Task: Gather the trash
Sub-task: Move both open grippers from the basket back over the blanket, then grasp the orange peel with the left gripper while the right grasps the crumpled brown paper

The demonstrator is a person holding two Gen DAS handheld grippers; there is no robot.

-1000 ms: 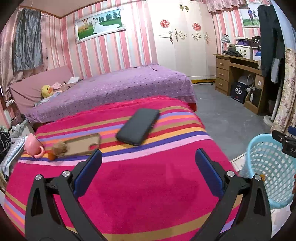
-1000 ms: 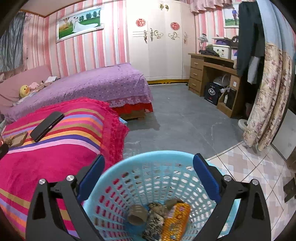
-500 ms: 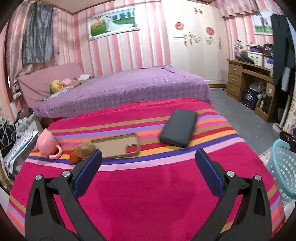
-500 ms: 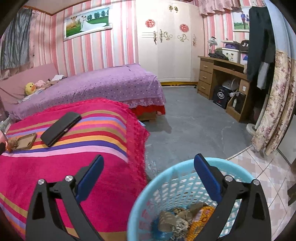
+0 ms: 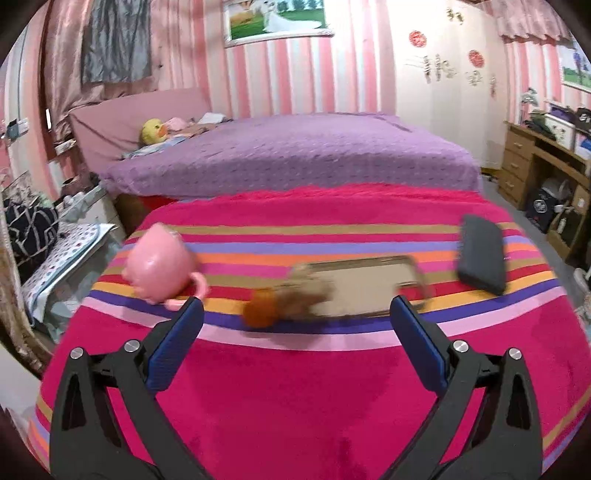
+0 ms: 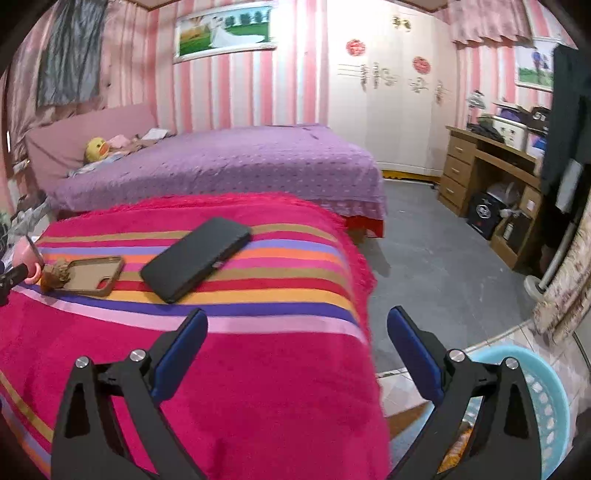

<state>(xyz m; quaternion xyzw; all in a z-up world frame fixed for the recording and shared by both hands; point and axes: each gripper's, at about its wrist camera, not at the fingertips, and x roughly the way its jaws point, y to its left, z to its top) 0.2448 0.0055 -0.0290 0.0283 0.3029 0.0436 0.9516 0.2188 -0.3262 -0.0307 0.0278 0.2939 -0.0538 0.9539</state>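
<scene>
Swinging left off the basket (image 6: 546,402), your wide-apart, empty left gripper (image 5: 295,325) and right gripper (image 6: 297,332) now face a blurred brown-orange scrap (image 5: 273,304) on the phone case (image 5: 369,286).

A striped pink blanket (image 5: 295,387) covers the near surface. On it lie a pink pig-shaped mug (image 5: 159,269), a tan phone case (image 5: 369,284) and a dark closed case (image 6: 197,258), the case just beside the phone case. Behind stands a bed with a purple spread (image 6: 229,166); a yellow duck plush (image 5: 153,131) rests at its head against a pink headboard (image 5: 140,118). A framed wedding photo (image 6: 225,31) hangs on the pink-striped wall. A white wardrobe (image 6: 388,103) and a wooden desk (image 6: 491,173) stand along the grey floor (image 6: 436,266).
</scene>
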